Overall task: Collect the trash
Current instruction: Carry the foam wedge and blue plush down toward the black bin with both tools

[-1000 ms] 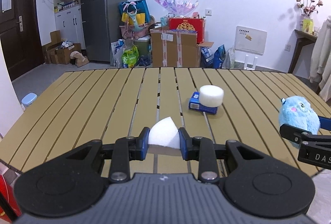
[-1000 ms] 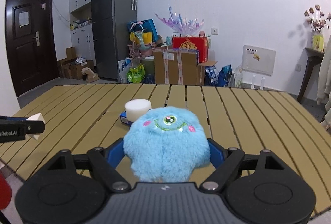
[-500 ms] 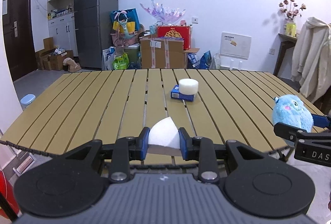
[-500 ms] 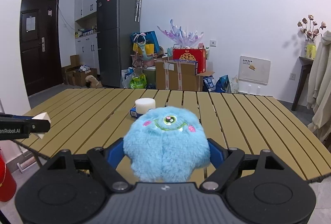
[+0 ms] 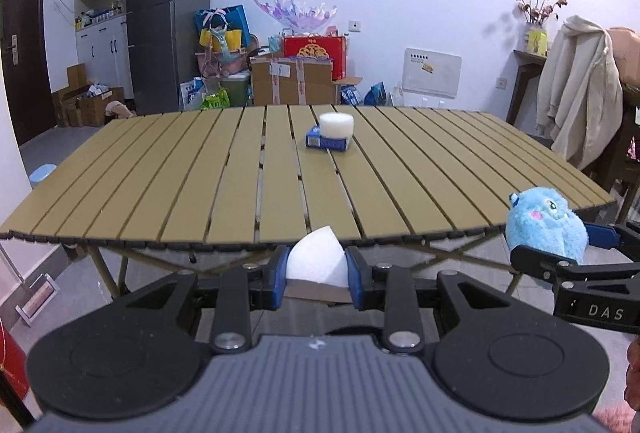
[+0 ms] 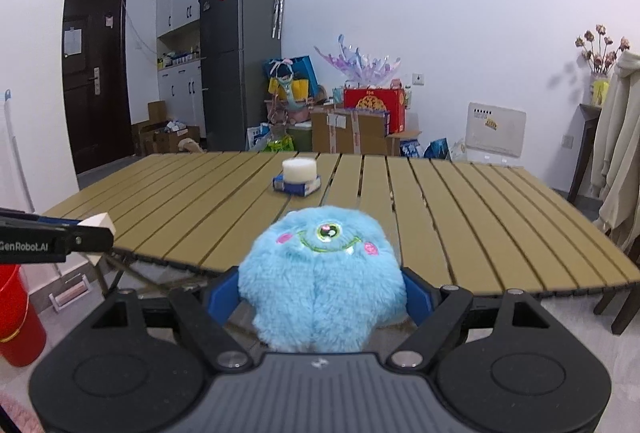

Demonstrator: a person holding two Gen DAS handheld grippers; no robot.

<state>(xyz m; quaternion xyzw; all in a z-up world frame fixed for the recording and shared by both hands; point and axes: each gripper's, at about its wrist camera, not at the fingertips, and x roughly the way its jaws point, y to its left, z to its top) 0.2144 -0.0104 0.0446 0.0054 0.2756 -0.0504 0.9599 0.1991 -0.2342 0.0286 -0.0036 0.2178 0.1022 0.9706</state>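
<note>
Both your grippers have pulled back off the table since a second ago: its near edge now crosses mid-frame in both views, and floor shows beneath it.

Your left gripper (image 5: pixel 316 275) sits at lower centre of the left view, jaws clamped on a white foam wedge (image 5: pixel 316 259), blue pads pressed to both its sides. Same wedge (image 6: pixel 98 223) shows at the left edge of the right view, sticking out past the left gripper's tip (image 6: pixel 86 239).

Your right gripper (image 6: pixel 322 297) is at lower centre of its view, jaws clamped on a blue plush (image 6: pixel 322 273), one eye and green grin facing the camera. In the left view the plush (image 5: pixel 546 223) is at right, just off the table corner.

On the table (image 5: pixel 200 185), upper centre: a white foam puck (image 5: pixel 337 124) sitting on a blue box (image 5: pixel 326 143). In the right view, puck (image 6: pixel 299 169) and box (image 6: pixel 298 186) are above the plush, well apart from it.

Red bucket (image 6: pixel 16 317) is on the floor at lower left of the right view.
</note>
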